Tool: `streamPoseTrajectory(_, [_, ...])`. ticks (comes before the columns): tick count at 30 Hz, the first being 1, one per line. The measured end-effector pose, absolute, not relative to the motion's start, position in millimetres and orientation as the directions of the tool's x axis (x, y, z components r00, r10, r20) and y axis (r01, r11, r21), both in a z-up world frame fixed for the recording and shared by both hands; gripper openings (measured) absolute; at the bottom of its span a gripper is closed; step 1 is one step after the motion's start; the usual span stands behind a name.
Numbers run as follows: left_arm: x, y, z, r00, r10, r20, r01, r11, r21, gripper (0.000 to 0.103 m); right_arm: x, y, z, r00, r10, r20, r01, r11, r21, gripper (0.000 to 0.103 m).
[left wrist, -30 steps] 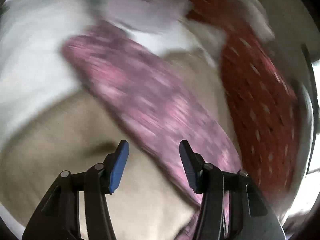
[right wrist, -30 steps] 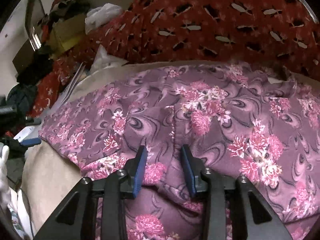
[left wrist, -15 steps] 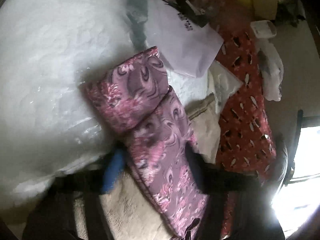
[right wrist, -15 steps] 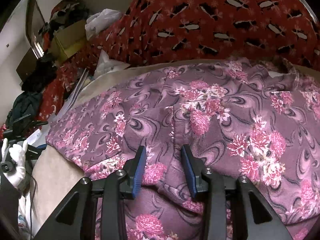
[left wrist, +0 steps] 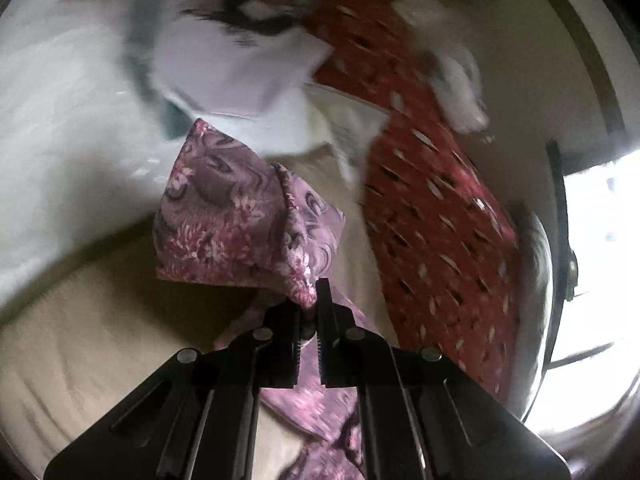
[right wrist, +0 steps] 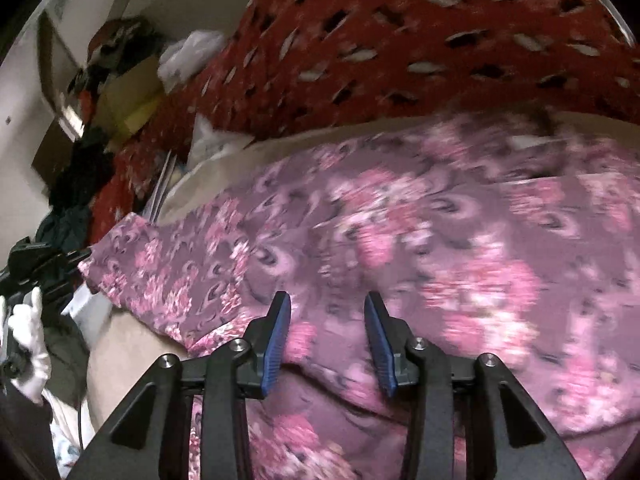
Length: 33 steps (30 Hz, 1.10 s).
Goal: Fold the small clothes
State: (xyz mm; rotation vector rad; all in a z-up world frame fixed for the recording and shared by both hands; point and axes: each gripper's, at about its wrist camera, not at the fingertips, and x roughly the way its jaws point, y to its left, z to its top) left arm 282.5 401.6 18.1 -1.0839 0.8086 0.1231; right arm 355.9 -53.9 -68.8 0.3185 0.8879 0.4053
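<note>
A purple garment with pink flowers (right wrist: 400,240) lies spread on a beige surface (left wrist: 100,340). My left gripper (left wrist: 308,304) is shut on one end of the garment (left wrist: 240,220), which hangs folded and lifted ahead of the fingers. My right gripper (right wrist: 326,320) is open, its blue pads either side of the cloth near its lower edge, close over it. The left gripper (right wrist: 44,264) shows at the far left of the right wrist view, at the garment's left end, held by a white-gloved hand (right wrist: 28,340).
A red patterned cloth (right wrist: 400,40) lies behind the garment, also in the left wrist view (left wrist: 432,208). White bedding (left wrist: 60,140) and a white paper sheet (left wrist: 240,68) lie beyond. Boxes and dark clutter (right wrist: 100,100) sit at the back left. A bright window (left wrist: 600,280) is at the right.
My left gripper has closed on the garment's end and lifted it, folding it over. My right gripper has stayed open over the cloth; the garment's left end has shifted.
</note>
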Motion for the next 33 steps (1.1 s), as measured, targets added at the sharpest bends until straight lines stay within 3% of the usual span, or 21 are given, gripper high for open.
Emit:
streamPoseTrajectory(6, [296.6,331.3,54.1,0.709,-0.341,-0.617,-0.359,0.578,-0.733,0.004,344.5,-113.2,-57.0,0.601,0.345,-0.721,-0.127,0.932,0.34,0.041])
streamPoseTrajectory(13, [313.5,238.1,72.8,0.664,-0.444,-0.602,-0.238,0.637,-0.733,0.004,316.3,-200.6,-59.6,0.646,0.103,-0.756,-0.003,0.991,0.133,0.054])
streamPoseTrajectory(14, [317.0,221.3,73.5,0.652,-0.46,-0.602,-0.222,0.644,-0.733,0.004,313.4,-207.0,-63.8,0.64,0.089,-0.763,0.008,0.992,0.123,0.06])
streamPoseTrajectory(16, [324.0,191.3,71.2,0.624,-0.489,-0.609,-0.198,0.655,-0.729,0.004,306.6,-221.5,-80.0,0.622,0.09,-0.777,0.017,0.991,0.129,0.062])
streamPoseTrajectory(19, [335.3,141.5,52.9,0.554,-0.528,-0.643,-0.182,0.677,-0.713,0.004,296.3,-219.2,-83.4,0.663,0.106,-0.741,-0.016,0.992,0.127,0.068])
streamPoseTrajectory(21, [340.5,115.2,35.8,0.506,-0.544,-0.67,-0.182,0.692,-0.699,0.004,297.7,-213.0,-83.9,0.66,0.094,-0.745,-0.033,0.995,0.097,0.078])
streamPoseTrajectory(28, [353.9,48.6,-53.1,0.312,-0.544,-0.779,-0.246,0.745,-0.62,0.004,302.3,-208.6,-85.1,0.657,0.125,-0.744,-0.07,0.992,0.105,0.088])
streamPoseTrajectory(33, [347.6,63.3,-60.1,0.307,-0.591,-0.746,-0.261,0.701,-0.664,0.009,306.4,-204.5,-86.8,0.639,0.133,-0.757,-0.097,0.991,0.092,0.1])
